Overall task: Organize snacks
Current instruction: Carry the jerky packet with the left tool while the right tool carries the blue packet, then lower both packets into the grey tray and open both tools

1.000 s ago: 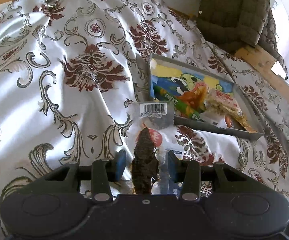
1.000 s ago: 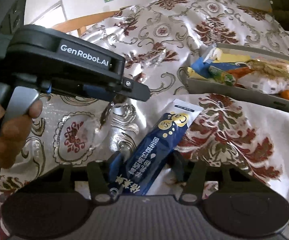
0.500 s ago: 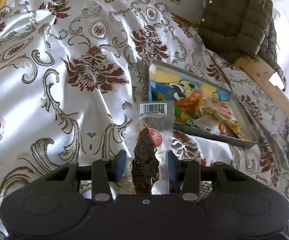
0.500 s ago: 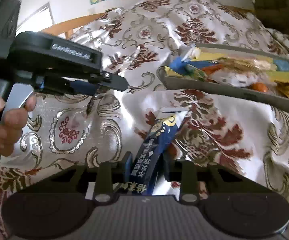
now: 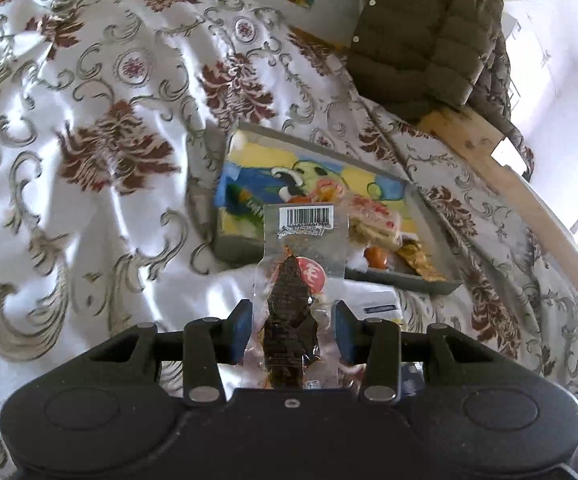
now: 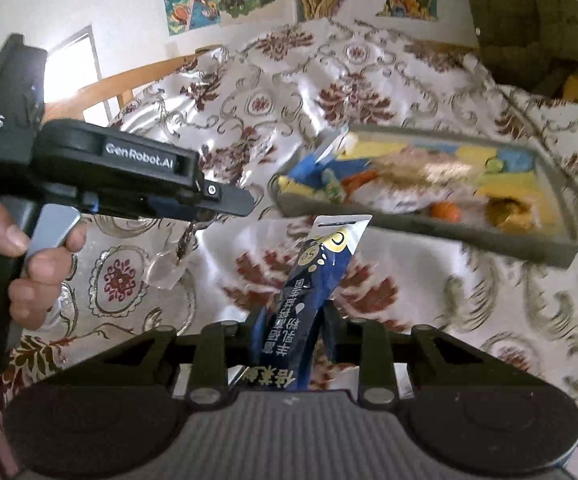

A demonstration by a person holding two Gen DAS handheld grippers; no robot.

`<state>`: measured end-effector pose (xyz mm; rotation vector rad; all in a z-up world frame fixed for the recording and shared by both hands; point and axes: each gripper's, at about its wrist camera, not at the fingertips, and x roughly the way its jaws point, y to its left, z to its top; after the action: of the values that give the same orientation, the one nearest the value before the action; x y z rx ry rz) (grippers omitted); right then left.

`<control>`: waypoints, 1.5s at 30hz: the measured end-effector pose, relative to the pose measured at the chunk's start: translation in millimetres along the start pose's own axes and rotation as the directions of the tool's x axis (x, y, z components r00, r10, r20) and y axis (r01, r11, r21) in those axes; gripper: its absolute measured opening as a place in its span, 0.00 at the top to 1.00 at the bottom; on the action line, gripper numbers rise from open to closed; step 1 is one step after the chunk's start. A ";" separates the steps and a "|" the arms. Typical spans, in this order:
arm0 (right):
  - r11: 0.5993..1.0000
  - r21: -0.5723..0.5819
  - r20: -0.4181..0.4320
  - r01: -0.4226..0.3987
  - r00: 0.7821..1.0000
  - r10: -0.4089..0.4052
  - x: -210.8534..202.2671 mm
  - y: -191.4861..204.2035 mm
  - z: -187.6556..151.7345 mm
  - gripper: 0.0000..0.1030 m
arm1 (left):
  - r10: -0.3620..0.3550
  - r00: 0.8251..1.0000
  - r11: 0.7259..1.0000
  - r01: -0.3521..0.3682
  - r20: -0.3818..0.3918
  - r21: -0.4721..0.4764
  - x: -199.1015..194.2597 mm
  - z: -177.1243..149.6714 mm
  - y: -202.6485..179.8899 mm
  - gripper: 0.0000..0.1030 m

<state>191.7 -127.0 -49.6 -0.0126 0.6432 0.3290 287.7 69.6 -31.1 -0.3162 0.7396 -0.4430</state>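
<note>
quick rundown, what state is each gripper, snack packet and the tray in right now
left gripper: shut on the clear packet, held off the cloth
clear packet: sealed, dark dried snack inside, barcode end pointing forward
right gripper: shut on the blue packet
blue packet: sealed, lifted, white end toward the tray
tray: on the cloth, already holding several snacks

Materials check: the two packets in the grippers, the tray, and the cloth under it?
Clear snack packet: transparent glossy plastic film; the dark dried piece shows through. Blue stick packet: opaque printed film, probably laminated plastic or foil; it has sheen and crinkles. Gray tray: matte and rigid-looking, likely plastic, though that cannot be settled. Tablecloth: satin-like woven fabric, with shiny highlights along its folds.
</note>
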 end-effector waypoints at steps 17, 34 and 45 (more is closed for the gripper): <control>0.972 0.212 0.218 0.101 0.965 -0.148 31.0 -121.3 87.4 0.69 | 0.039 0.981 0.993 -0.017 0.192 -0.115 99.8 76.9 -20.8 0.56; 0.943 0.252 0.083 0.216 0.966 -0.244 90.6 -175.9 84.6 0.69 | 0.079 0.992 0.994 -0.071 0.097 -0.082 154.1 79.7 -14.0 0.56; 0.950 0.228 0.043 0.213 0.973 -0.228 100.1 -170.6 78.4 0.67 | 0.103 0.993 0.994 -0.100 0.062 -0.042 164.2 72.3 -20.4 0.54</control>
<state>364.8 -250.1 -61.2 0.1395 0.6012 0.0394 440.4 -20.0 -66.2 -0.3262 0.6993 -0.3212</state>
